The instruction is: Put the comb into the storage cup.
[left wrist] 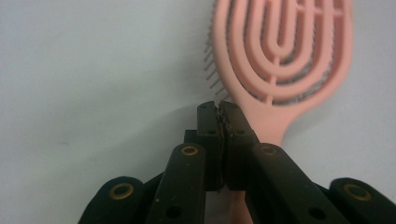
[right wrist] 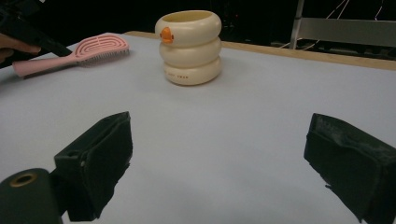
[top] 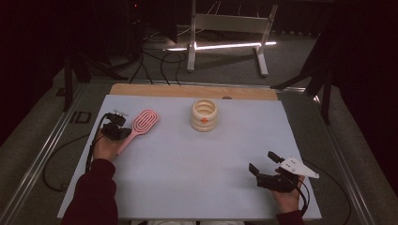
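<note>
Left gripper [top: 123, 133]: at the table's left side, hand behind it. In the left gripper view its jaws stand pressed together [left wrist: 219, 108] with nothing between them, tips just beside the brush, over the neck where handle meets head.
Pink hairbrush [top: 141, 125]: lies flat on the white table cover [top: 187, 159], left of centre, head pointing away from the person, handle running back under the left gripper.
Cream cup [top: 204, 115]: three stacked rings, orange mark on the side, upright near the far middle, well apart from the brush.
Right gripper [top: 264, 162]: near right corner, jaws wide apart, holding nothing, resting low.
Step in hand (judgement): taking hold of the brush. To do it well, part the jaws first, straddle the narrow handle across its width, then close; keep off the bristles.
Left gripper view adds: the bristles [left wrist: 212, 70] along the head's edge, and the shut state of the jaws, which the high view is too small to settle.
Right gripper view adds: the cup's [right wrist: 190, 46] side profile and open top, and the brush [right wrist: 79, 53] lying low on the cover.
</note>
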{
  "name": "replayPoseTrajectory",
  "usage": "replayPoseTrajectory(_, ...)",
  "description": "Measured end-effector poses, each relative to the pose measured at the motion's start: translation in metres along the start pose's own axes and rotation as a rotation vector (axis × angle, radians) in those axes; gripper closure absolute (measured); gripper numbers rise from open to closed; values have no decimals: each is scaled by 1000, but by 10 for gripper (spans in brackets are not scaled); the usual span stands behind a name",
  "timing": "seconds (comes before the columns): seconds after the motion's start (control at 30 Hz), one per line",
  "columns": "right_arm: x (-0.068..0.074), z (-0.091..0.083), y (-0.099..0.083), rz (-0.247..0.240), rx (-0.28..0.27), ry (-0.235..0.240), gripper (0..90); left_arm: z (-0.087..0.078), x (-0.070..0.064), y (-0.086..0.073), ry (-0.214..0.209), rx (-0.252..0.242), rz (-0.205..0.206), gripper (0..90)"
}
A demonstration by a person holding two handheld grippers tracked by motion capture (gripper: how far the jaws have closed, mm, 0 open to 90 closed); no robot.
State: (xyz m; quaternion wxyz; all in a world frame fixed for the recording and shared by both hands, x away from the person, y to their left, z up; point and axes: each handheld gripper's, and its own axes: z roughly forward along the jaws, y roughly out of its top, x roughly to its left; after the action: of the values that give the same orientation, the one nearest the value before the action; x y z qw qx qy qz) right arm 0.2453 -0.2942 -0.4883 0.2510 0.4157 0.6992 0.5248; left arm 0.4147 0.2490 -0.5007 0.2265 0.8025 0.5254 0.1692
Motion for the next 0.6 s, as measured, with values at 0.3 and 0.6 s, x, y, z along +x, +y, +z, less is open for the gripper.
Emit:
replayPoseTrajectory(0.3,-1,0,0,0,3,0,78,-14,2,0,8,-104,-38,828)
replayPoseTrajectory(0.6,-1,-1,0,0,-3,1,78,-56,-13,-4,-39,-324,-18,583)
